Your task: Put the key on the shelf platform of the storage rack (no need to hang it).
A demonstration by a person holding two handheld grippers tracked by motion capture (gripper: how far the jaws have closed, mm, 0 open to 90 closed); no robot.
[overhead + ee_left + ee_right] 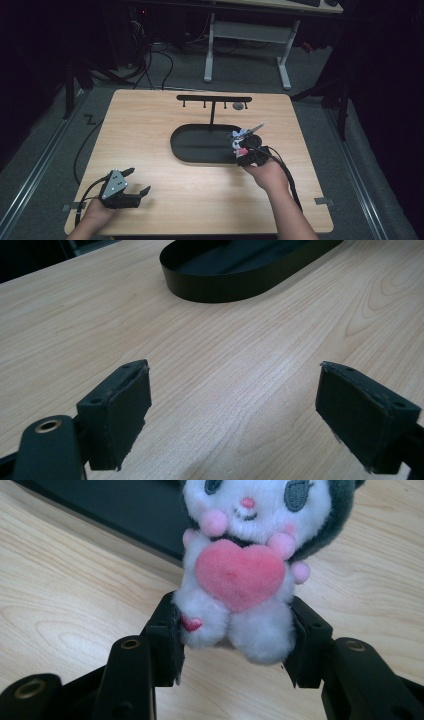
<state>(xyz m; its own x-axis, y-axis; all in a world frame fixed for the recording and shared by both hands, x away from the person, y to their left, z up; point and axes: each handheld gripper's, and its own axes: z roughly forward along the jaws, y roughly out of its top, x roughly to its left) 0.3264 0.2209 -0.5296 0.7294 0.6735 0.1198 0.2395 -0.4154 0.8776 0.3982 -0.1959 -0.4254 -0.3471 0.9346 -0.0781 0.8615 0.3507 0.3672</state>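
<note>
Plush toy: a small white plush toy (240, 575) with a dark hood and a pink heart on its chest sits between the pads of the right gripper (235, 640), lower body pinched from both sides, face toward the gripper's camera.
Toy's place on the table: in the high view the plush toy (239, 141) is held up at the right end of the black oval tray (200, 145), over its rim; whether it touches the rim I cannot tell.
Right gripper: in the high view the right gripper (248, 150) points away from the person toward the tray, jaws clamped on the toy's legs, no gap between pad and fur on either side.
Left gripper: the left gripper (134, 184) rests near the table's front left corner, well apart from the toy and the tray.
Left gripper's jaws: spread wide in its own view, left gripper (235, 410), with bare wood between the pads, holding and touching nothing.
Count: one plush toy, one oval tray, one black T-shaped rack (214, 100) standing behind the tray, two grippers, two hands.
Table: a light wooden table (150, 120), with the tray near its middle.
Tray from the left gripper view: the oval tray (220, 287) lies ahead of the open jaws, well apart from them.
</note>
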